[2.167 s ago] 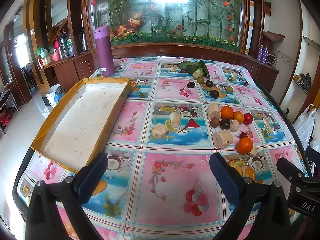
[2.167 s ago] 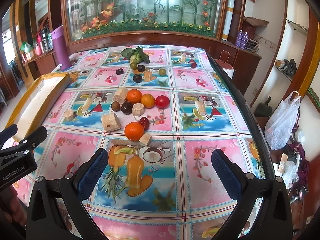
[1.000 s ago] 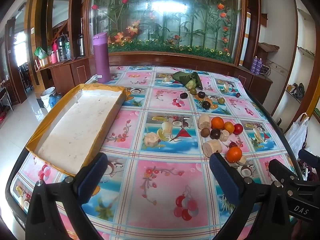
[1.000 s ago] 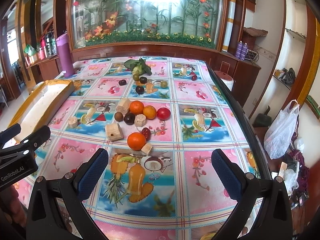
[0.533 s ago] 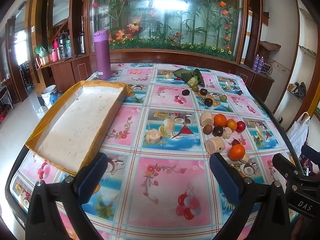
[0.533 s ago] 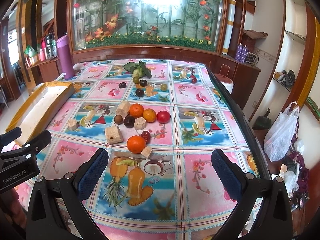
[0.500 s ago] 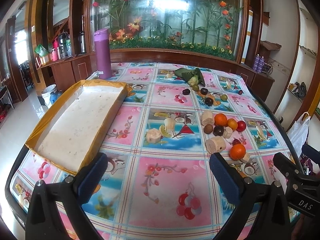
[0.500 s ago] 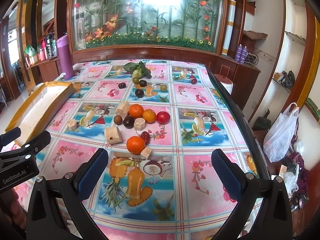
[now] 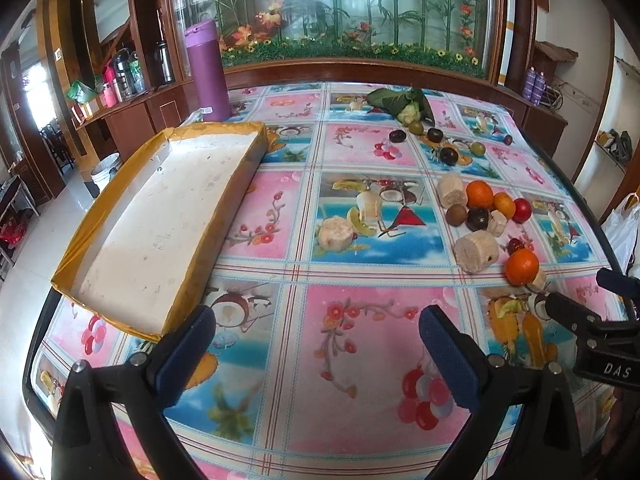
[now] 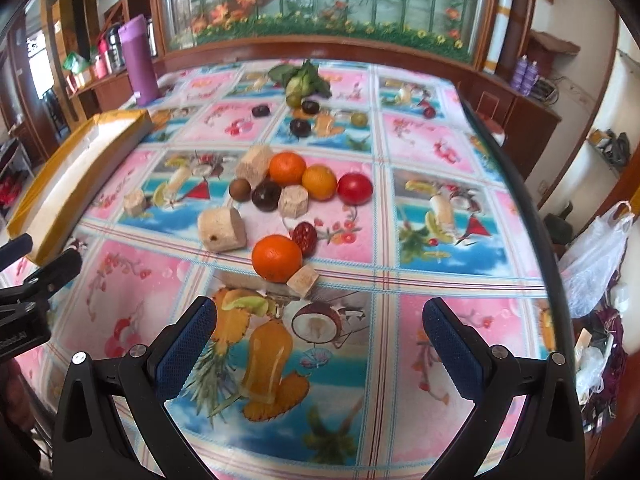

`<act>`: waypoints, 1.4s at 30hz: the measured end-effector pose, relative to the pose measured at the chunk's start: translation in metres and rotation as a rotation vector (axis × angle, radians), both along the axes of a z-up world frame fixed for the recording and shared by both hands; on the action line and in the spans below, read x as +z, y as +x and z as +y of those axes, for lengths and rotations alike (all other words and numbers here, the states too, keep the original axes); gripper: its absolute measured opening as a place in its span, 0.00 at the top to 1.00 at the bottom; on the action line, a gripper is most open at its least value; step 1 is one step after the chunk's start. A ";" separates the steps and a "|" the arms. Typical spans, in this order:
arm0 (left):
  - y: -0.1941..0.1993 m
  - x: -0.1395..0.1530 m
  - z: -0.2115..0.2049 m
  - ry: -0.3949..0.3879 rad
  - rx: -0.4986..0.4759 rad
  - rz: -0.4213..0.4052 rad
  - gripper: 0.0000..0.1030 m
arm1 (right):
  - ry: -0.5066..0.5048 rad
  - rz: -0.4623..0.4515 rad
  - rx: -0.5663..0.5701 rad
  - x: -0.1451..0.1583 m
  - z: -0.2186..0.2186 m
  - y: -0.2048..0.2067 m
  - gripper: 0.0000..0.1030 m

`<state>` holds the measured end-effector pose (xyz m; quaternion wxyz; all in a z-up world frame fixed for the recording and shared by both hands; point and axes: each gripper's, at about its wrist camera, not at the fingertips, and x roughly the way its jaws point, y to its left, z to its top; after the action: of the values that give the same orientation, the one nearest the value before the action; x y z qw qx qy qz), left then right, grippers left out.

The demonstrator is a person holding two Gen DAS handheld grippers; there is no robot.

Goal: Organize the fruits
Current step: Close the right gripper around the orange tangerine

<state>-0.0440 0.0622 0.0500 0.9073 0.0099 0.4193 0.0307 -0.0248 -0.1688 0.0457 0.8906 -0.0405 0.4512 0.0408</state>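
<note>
Your right gripper [image 10: 316, 332], jaws spread and empty, faces the nearest orange [image 10: 277, 258] just ahead: firm, smooth, likely roll-prone, so pinch across its middle.

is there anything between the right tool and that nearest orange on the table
Nothing visible blocks it. The right tool is open, and only bare tablecloth lies between it and the nearest orange. A small beige chunk touches the orange's near right side, and a dark red fruit sits just behind it.
</note>
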 end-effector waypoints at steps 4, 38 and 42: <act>-0.001 -0.006 0.004 0.008 0.001 0.027 0.00 | 0.038 0.045 0.022 -0.011 -0.004 0.016 0.09; 0.090 -0.028 -0.105 -0.078 -0.127 0.196 0.24 | 0.069 0.021 0.155 0.003 -0.050 0.017 0.66; 0.090 -0.035 -0.107 -0.121 -0.128 0.205 0.59 | 0.095 0.023 0.158 0.000 -0.055 0.016 0.66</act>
<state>0.0456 -0.0451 0.0151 0.8587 -0.0152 0.5094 -0.0536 -0.0086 -0.2235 0.0457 0.8802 -0.0333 0.4545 0.1328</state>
